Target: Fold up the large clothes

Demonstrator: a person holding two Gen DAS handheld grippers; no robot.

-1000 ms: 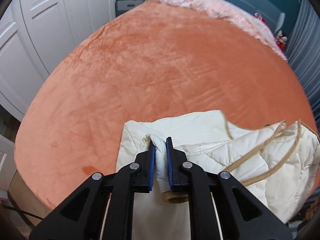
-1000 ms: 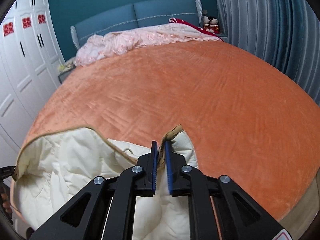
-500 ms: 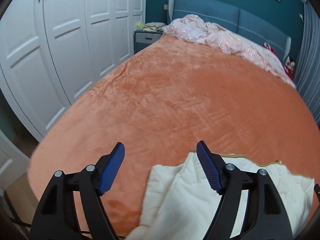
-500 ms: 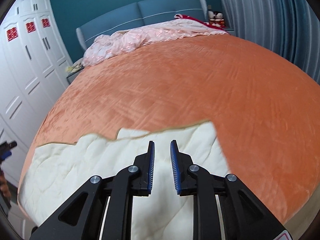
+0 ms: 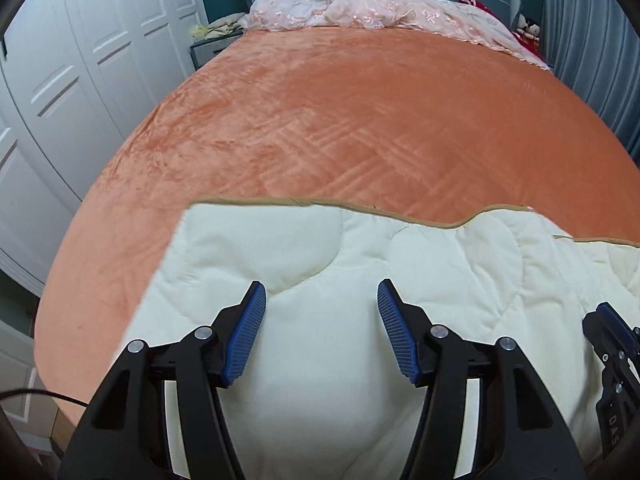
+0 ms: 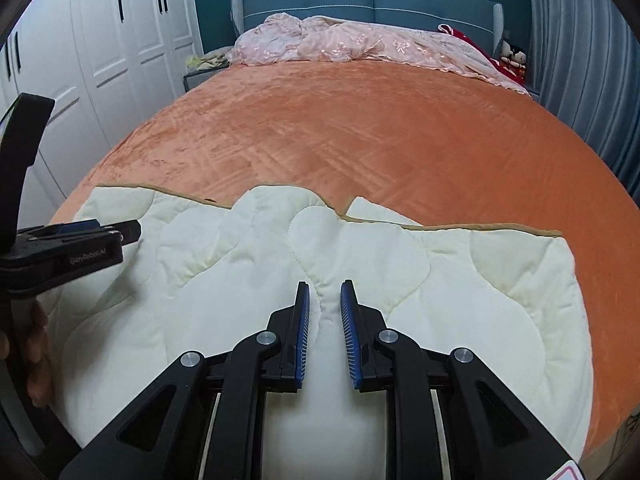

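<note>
Currently the left gripper (image 5: 322,320) has its jaws spread wide, with nothing between the blue pads (image 5: 246,332); only the cream quilted garment (image 5: 320,264) shows below and ahead of them. The right gripper (image 6: 324,320) has its jaws parted by a narrow gap, and no fabric is caught between the pads; a stitched seam of the garment runs up through the gap beneath them.

The garment lies spread flat across the near end of the orange bedspread (image 6: 380,128), its tan-trimmed edge (image 5: 320,204) lying ahead of both sets of jaws.

The right wrist view shows the whole far edge with two notches in its outline, and the right-hand corner of the garment well to the right of the jaws. The left wrist view shows only the left portion and its left corner, ahead and left of the jaws. The right wrist view also shows the left gripper (image 6: 120,234) from the side, left of the jaws, over the fabric. The left wrist view shows part of the right gripper (image 5: 612,344) at its right edge.

Far ahead of the jaws lies a pink crumpled coverlet (image 6: 360,44) against the blue headboard (image 6: 360,0). White wardrobe doors (image 5: 80,60) stand to the left and blue-grey curtains (image 6: 580,60) to the right.
</note>
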